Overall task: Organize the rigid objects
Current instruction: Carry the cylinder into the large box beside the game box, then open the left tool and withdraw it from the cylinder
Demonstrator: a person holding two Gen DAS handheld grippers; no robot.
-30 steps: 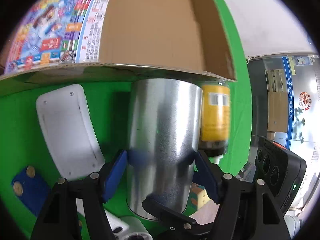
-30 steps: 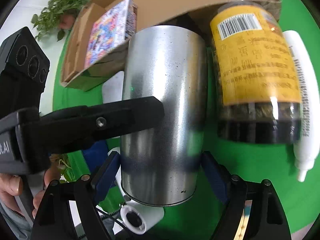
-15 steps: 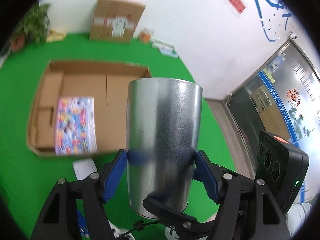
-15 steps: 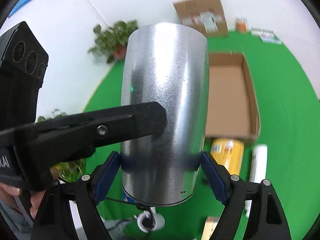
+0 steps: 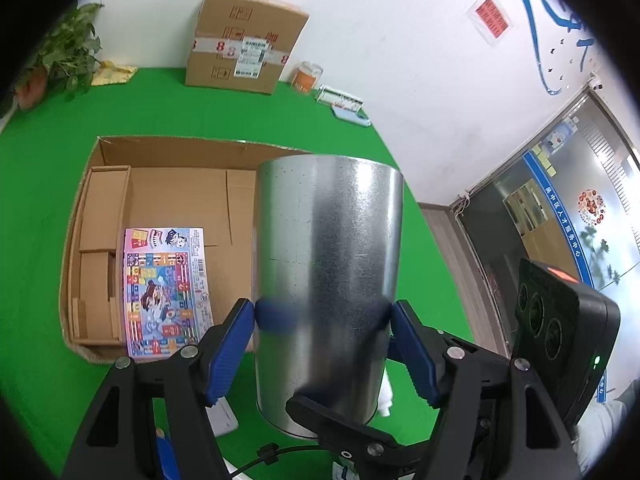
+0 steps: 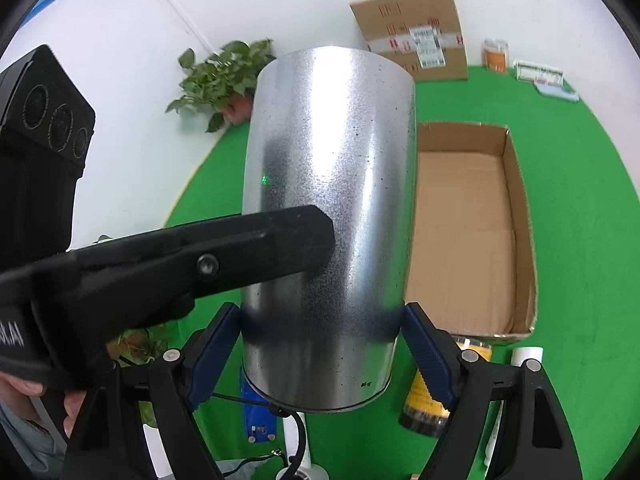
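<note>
A tall silver metal can [image 5: 326,280] is held upright in the air by both grippers. My left gripper [image 5: 322,324] is shut on its lower part, blue pads on both sides. My right gripper [image 6: 320,332] is shut on the same can [image 6: 332,184], and one left-gripper finger [image 6: 208,264] crosses its front. An open cardboard box [image 5: 108,160] lies on the green floor below and behind, holding a colourful flat packet [image 5: 164,292]. In the right wrist view the box [image 6: 516,208] lies to the right.
A yellow-labelled jar [image 6: 436,396], a white bottle [image 6: 524,360] and a blue item [image 6: 256,412] lie on the green cloth below the can. A sealed carton [image 5: 244,44], an orange jar [image 5: 306,76] and a plant [image 5: 68,52] stand by the far wall.
Both grippers have lifted the can from floor level, beside the jar and box, high into the air. The box now lies well below and has grown slightly nearer.
</note>
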